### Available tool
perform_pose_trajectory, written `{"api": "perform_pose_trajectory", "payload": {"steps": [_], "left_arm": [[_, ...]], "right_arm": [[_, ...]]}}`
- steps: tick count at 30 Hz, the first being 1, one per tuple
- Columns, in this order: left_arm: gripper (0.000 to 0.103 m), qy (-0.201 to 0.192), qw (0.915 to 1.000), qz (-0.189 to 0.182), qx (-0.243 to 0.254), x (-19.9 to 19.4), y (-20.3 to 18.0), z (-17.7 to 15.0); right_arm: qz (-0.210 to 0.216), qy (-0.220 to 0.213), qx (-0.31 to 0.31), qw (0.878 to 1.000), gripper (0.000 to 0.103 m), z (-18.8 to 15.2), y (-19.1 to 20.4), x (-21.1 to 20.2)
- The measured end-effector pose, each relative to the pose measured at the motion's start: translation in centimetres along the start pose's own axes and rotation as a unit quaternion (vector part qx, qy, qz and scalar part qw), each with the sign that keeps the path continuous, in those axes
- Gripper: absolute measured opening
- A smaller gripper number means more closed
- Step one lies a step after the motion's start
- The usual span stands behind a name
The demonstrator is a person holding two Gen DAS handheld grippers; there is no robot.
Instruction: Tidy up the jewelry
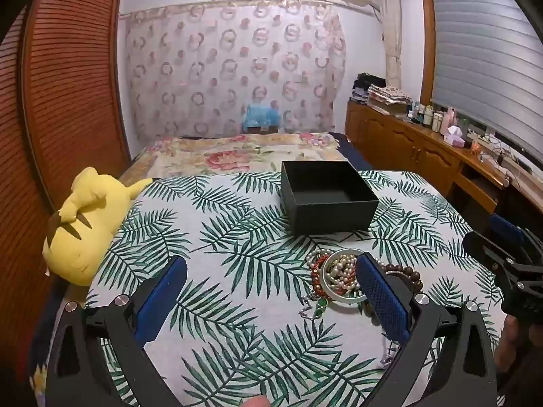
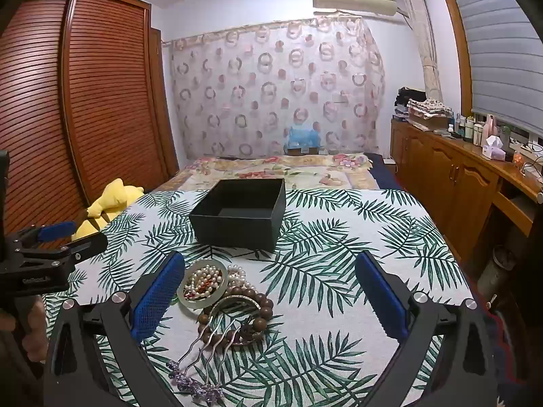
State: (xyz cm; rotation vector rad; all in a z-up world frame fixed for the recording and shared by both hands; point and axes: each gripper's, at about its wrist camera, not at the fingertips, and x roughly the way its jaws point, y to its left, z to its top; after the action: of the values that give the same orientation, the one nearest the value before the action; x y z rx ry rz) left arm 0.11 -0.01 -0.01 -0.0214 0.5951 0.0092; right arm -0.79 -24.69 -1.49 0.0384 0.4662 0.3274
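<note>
A pile of jewelry lies on the leaf-print cloth: a pale jade bangle with pearl strands inside, a brown wooden bead bracelet, and silver hair combs with purple flowers. The pile also shows in the left wrist view, with a green pendant chain. An open, empty black box stands behind the pile. My left gripper is open and empty, left of the pile. My right gripper is open and empty, above the pile.
A yellow plush toy lies at the table's left edge. A bed with a floral cover is behind the table. A wooden sideboard with bottles runs along the right wall. A slatted wardrobe stands on the left.
</note>
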Motion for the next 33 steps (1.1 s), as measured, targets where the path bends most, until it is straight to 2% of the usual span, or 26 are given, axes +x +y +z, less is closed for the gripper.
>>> {"api": "perform_pose_trajectory", "payload": {"steps": [7,9,33], "left_arm": [[0.097,0.002,1.0,0.005,0.001,1.2,-0.8,0.3],[0.097,-0.009,1.0,-0.001,0.0,-0.3,-0.1,-0.2],[0.097,-0.01,0.9999,0.001,0.001,-0.9,-0.2,0.1]], "right_arm": [[0.0,-0.001,0.001,1.0,0.101,0.0,0.0,-0.1],[0.0,-0.001,0.0,1.0,0.101,0.0,0.0,-0.1],[0.001,-0.002,0.001,1.0,0.101,0.1,0.0,-0.1]]}}
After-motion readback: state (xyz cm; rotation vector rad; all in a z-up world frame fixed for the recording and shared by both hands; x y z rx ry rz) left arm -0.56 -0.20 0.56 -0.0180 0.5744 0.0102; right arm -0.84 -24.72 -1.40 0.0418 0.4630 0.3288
